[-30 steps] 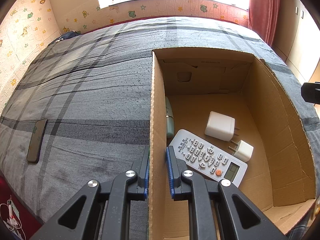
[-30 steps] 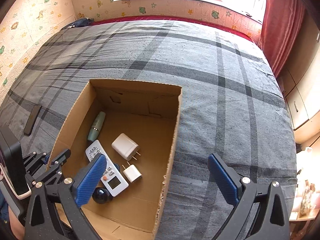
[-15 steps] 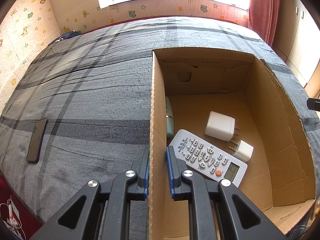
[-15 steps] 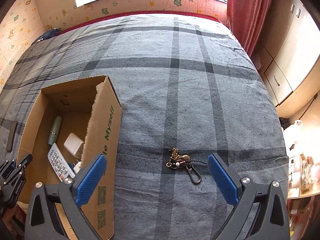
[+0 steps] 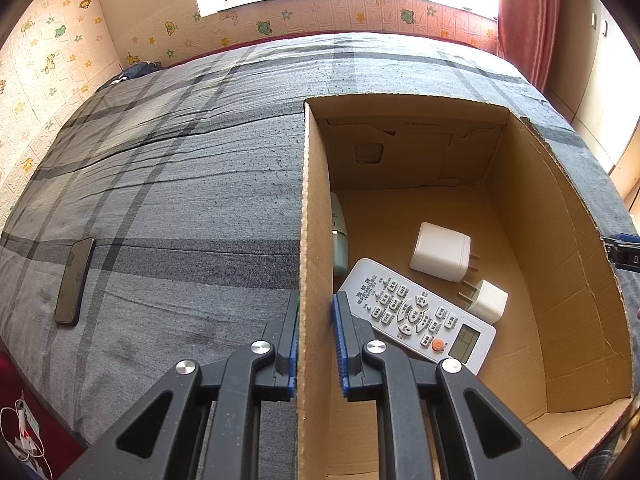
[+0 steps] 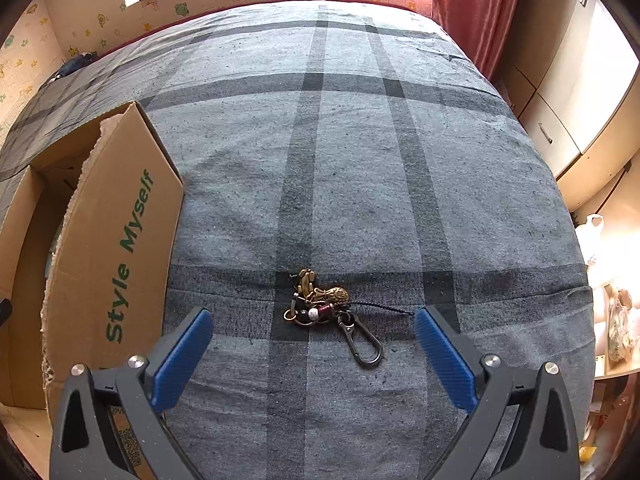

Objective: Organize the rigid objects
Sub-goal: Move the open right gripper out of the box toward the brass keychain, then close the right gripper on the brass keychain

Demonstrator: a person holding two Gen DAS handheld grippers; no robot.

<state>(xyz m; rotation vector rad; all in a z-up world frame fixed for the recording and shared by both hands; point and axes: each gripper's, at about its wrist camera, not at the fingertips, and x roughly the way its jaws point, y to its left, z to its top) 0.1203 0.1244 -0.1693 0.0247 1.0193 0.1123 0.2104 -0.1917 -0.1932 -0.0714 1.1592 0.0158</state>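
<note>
We had the left gripper (image 5: 316, 336) clamped on the near wall of the cardboard box (image 5: 314, 208), steadying it on the bed (image 6: 360, 160); a remote (image 5: 416, 316), two white chargers (image 5: 440, 250) and a green tube (image 5: 338, 240) already lay inside. The right gripper (image 6: 314, 354) hung with its jaws spread wide and empty above the keychain (image 6: 320, 304), which lay on the grey plaid cover just beside the box. We judged this the approach to the next pickup: lower, centre on the charm cluster, close, and avoid snagging the cloth.
</note>
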